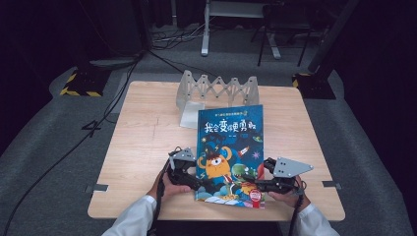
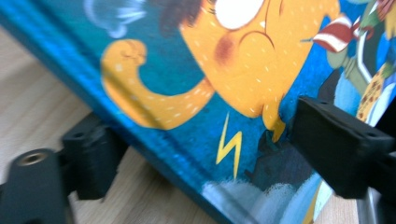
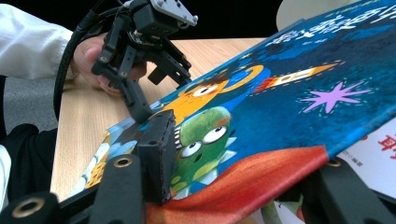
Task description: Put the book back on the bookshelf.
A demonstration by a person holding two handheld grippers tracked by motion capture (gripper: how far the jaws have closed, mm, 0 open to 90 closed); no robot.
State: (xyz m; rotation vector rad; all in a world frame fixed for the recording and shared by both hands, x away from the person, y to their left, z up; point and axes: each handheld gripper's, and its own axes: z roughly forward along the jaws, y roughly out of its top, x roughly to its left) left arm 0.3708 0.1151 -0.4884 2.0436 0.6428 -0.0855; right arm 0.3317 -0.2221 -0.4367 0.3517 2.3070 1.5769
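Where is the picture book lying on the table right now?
In the high view the picture book lies on the near half of the wooden table, right of centre, between the left gripper and right gripper, with the grey folding rack behind it.

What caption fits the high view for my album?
Two grippers, left and right, hold a monster book by its sides on a wooden table.

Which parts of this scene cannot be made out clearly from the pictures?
- Left gripper view: picture book cover blurred and cut off by the edges.
- Right gripper view: right gripper lower jaw hidden under the cover.
- High view: small print on the red sticker too small to read.
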